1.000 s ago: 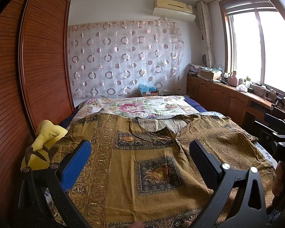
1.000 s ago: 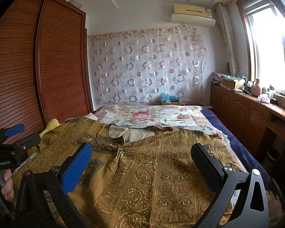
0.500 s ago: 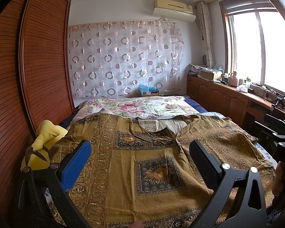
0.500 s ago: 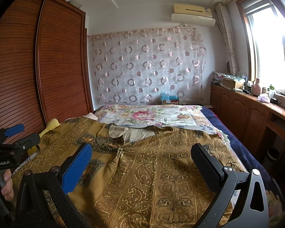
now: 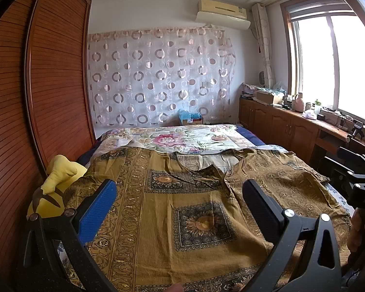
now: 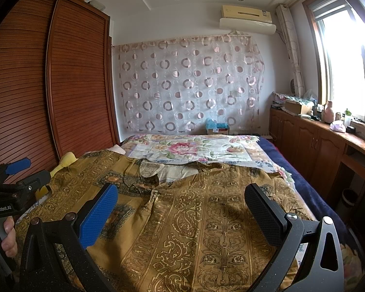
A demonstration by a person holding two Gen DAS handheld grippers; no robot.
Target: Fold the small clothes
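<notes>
Patterned mustard shirt [image 5: 202, 221] spread flat across the near half of the bed [image 5: 189, 138] — left gripper [image 5: 180, 209] and right gripper [image 6: 182, 211] both hover above it, released, holding nothing.

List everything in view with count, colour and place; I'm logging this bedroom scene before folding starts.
Patterned shirt: one, golden-brown, spread flat on the bed.
Floral bedspread: one, cream with pink flowers, behind the shirt.
Plush toy: one, yellow, bed's left edge by the wardrobe.
Wardrobe: one, reddish-brown slatted, left wall.
Curtain: one, sheer with circles, back wall.
Air conditioner: one, cream, above the curtain.
Cabinet counter: one, brown, cluttered, under the window.
Left gripper: open, above the shirt.
Right gripper: open, above the shirt.
Hands: two, each holding a gripper handle.
</notes>
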